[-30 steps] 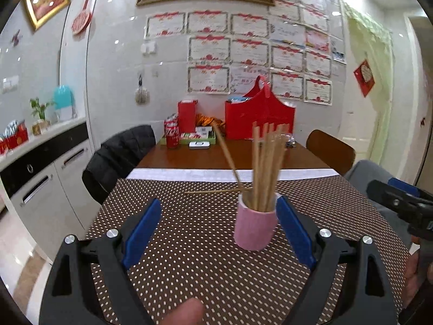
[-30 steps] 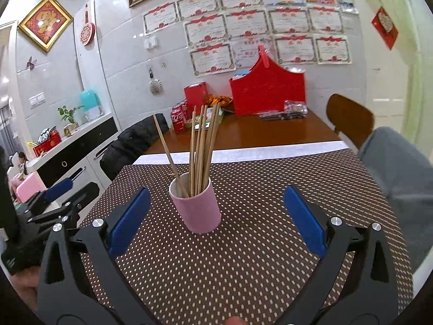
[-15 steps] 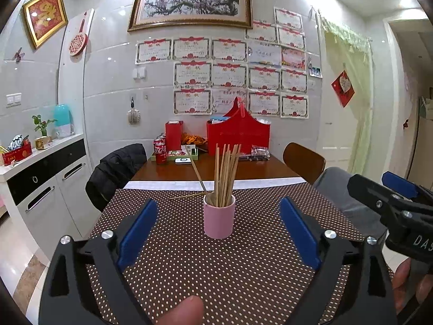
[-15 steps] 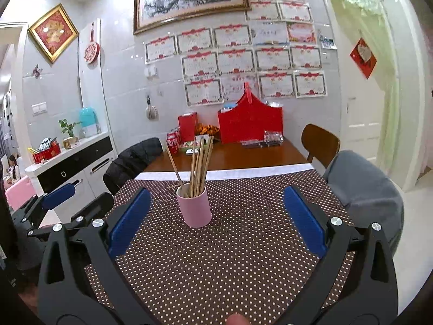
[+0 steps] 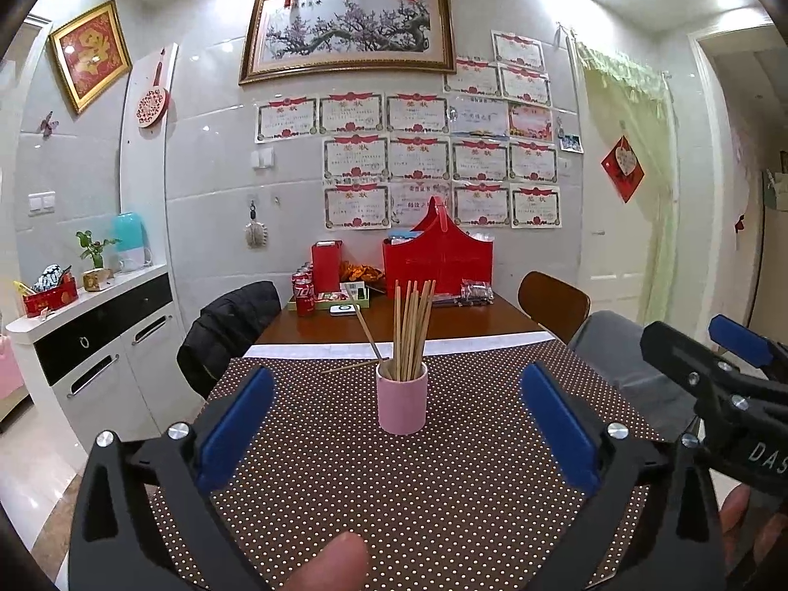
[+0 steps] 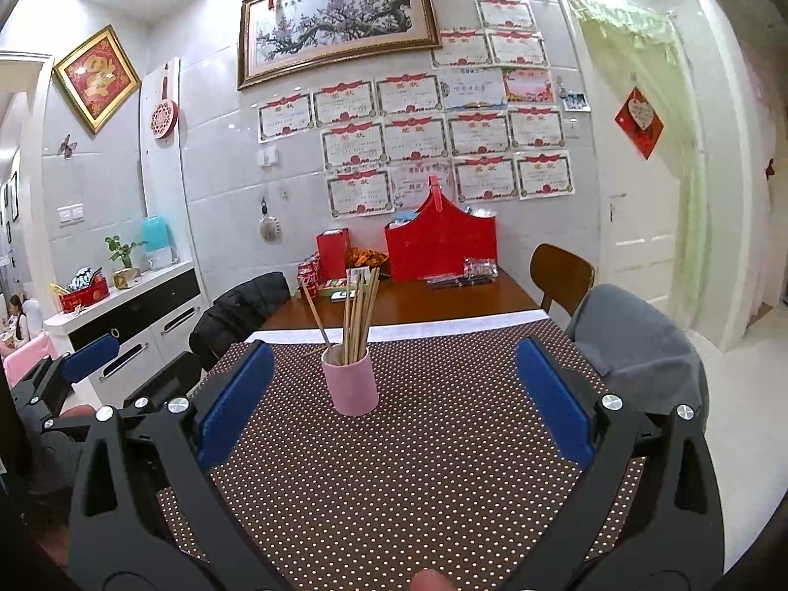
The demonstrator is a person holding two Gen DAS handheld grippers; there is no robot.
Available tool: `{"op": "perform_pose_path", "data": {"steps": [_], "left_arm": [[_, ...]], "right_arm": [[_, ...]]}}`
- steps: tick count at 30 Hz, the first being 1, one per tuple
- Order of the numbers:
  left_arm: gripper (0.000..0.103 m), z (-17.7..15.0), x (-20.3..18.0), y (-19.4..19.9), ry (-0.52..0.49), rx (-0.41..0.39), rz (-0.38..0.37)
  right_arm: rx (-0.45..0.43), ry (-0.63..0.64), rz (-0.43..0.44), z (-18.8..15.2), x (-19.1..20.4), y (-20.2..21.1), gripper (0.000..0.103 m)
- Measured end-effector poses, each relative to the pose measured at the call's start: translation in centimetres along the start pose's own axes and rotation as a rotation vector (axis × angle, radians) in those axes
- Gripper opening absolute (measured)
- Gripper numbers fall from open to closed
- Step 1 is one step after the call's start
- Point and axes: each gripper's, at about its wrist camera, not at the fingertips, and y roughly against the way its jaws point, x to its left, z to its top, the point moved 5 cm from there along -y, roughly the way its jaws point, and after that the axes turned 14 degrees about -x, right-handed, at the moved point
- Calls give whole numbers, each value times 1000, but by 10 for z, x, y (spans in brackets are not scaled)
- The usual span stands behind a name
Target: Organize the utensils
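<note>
A pink cup [image 5: 402, 404] stands upright on the brown dotted tablecloth [image 5: 394, 482], holding several wooden chopsticks [image 5: 411, 330]. One loose chopstick [image 5: 350, 367] lies on the cloth just behind the cup. The cup also shows in the right wrist view [image 6: 350, 387] with its chopsticks [image 6: 359, 317]. My left gripper [image 5: 396, 436] is open and empty, held back from the cup near the table's front. My right gripper [image 6: 389, 404] is open and empty, also back from the cup. Each gripper shows at the other view's edge.
Behind the cloth the bare wooden table [image 5: 443, 320] carries a red basket [image 5: 438, 261], a red box [image 5: 326, 260], soda cans [image 5: 304, 293] and a tray. A chair with a black jacket [image 5: 229, 330] stands left, a grey-draped chair [image 6: 635, 344] right, a white cabinet [image 5: 98, 344] far left.
Both grippers have pulled back and up from the cup, which now looks smaller and farther away. The cup and chopsticks have stayed in place. Both grippers stay open.
</note>
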Motion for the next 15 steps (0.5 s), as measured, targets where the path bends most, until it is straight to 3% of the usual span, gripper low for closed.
{"op": "perform_pose_path", "data": {"steps": [15], "left_arm": [[99, 9, 10, 11, -4, -21, 29]], "right_arm": [[-24, 29, -43, 2, 3, 14, 97]]}}
